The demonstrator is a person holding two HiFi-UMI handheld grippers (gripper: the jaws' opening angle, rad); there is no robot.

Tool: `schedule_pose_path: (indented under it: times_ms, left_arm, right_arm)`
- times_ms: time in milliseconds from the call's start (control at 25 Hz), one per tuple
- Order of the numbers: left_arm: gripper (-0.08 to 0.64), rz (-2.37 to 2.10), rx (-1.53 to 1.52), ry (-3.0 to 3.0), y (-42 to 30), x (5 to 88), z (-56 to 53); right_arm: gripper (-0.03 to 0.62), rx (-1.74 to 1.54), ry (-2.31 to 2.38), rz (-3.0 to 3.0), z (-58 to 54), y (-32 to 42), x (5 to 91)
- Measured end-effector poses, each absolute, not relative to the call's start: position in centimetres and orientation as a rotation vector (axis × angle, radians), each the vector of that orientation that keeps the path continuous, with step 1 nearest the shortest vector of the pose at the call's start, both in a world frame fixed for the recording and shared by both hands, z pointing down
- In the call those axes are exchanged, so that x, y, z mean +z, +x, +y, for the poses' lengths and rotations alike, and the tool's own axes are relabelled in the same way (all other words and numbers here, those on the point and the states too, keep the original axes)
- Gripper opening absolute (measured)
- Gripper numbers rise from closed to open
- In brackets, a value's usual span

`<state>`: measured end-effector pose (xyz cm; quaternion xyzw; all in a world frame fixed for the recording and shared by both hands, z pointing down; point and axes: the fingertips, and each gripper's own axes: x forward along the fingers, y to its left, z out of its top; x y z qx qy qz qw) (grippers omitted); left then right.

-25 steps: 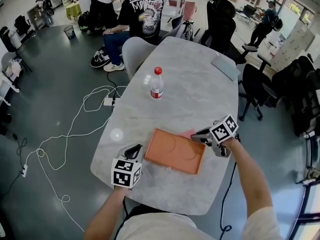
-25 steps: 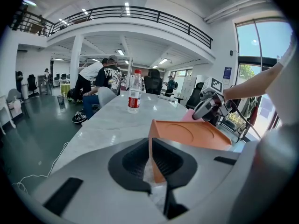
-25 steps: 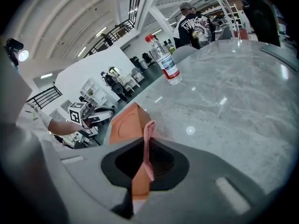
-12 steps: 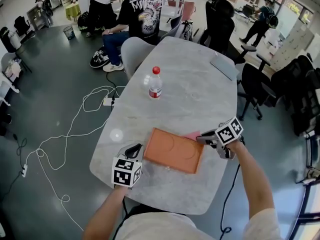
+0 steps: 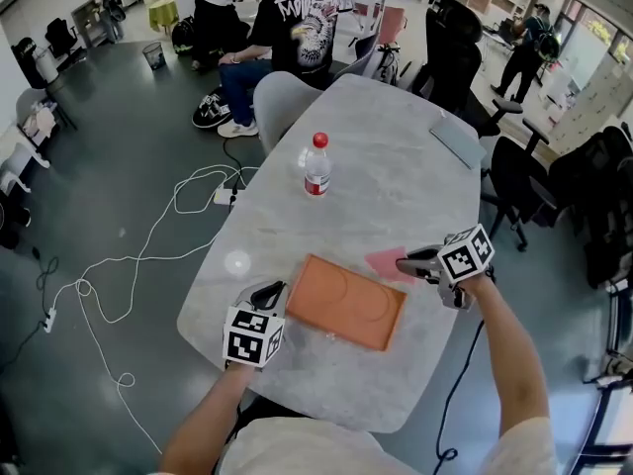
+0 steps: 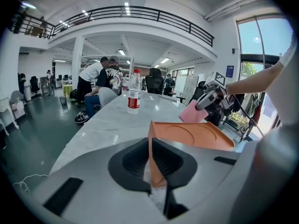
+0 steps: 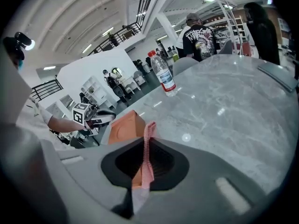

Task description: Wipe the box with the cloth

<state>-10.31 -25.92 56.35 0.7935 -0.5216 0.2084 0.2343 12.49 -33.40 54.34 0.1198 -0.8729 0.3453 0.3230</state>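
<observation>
A flat orange box (image 5: 346, 302) lies on the marble table (image 5: 396, 176) near its front edge. My left gripper (image 5: 269, 296) is shut on the box's near left corner; in the left gripper view that corner (image 6: 155, 164) stands between the jaws. My right gripper (image 5: 407, 262) is shut on a pink cloth (image 5: 384, 262), which hangs just past the box's far right corner. The right gripper view has the cloth (image 7: 145, 160) pinched edge-on between the jaws, with the box (image 7: 125, 127) beyond it. The cloth (image 6: 192, 112) also shows in the left gripper view, above the box's far edge.
A water bottle with a red cap (image 5: 316, 165) stands mid-table. A grey laptop (image 5: 457, 142) lies at the far right edge. People sit and stand beyond the far end, with office chairs (image 5: 509, 176) to the right. White cables (image 5: 148, 255) trail on the floor at left.
My right gripper has drawn the pink cloth out to the right, off the box's far corner. The left gripper has stayed on the box's near corner.
</observation>
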Motion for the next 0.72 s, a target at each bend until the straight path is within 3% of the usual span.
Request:
schedule_pose_path:
  times_ms: [720]
  left_arm:
    - [0.026, -1.463, 0.496, 2.115, -17.2, 57.2, -25.8]
  right_arm:
    - [0.015, 0.657, 0.176, -2.263, -36.3, -0.9, 53.2]
